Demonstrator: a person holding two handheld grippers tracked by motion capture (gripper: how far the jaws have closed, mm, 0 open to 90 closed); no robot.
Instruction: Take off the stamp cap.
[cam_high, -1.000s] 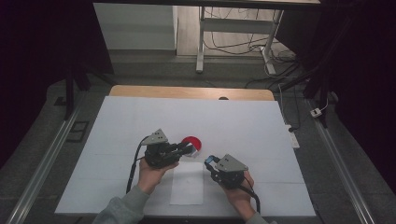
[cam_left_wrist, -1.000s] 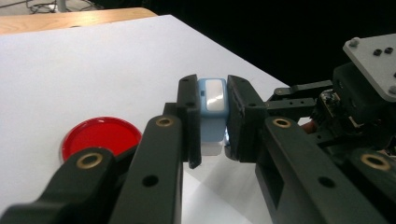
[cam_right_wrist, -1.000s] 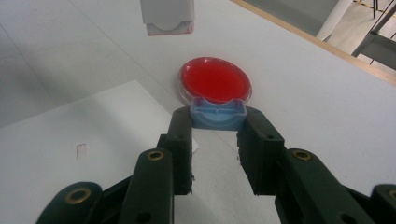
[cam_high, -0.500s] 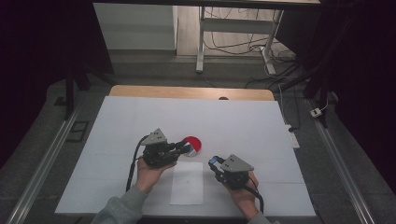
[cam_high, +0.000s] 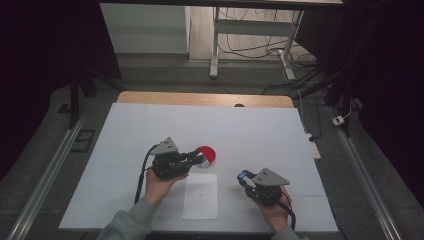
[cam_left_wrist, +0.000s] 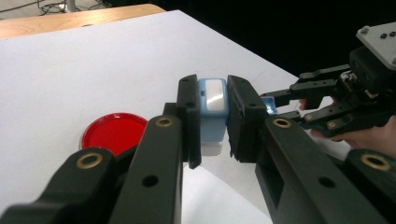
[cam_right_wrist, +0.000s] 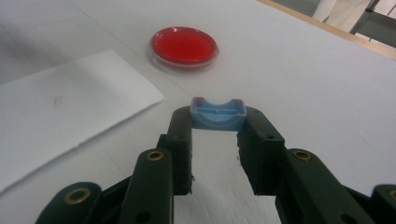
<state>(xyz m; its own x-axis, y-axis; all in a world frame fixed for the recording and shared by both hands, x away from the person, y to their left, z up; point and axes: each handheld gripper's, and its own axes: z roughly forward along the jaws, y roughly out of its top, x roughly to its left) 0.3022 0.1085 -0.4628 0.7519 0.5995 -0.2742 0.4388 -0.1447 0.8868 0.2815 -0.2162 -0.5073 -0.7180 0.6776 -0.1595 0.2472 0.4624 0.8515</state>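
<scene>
- Dark surroundings frame a grey floor (cam_high: 60, 105) with cables behind the table (cam_high: 250, 130), which carries a white cover; a wooden strip shows along its far edge
- White paper sheet (cam_high: 201, 196) lies flat on the table near the person's edge, between the two hands
- Left gripper (cam_high: 199, 159), held in the person's left hand (cam_high: 159, 184), sits just left of the sheet's far end, jaws pointing to the right
- Right gripper (cam_high: 243, 176), held in the right hand (cam_high: 272, 212), is to the right of the sheet, well apart from the left gripper
- Red round dish (cam_high: 206, 154) rests on the table just beyond the sheet's far edge, close beside the left jaws
- Left jaws are clamped on a light blue block (cam_left_wrist: 212, 109) with a white base and a shiny top face, held clear above the table
- Right jaws grip a small blue cap (cam_right_wrist: 218, 114), hollow side facing the camera, at their tips
</scene>
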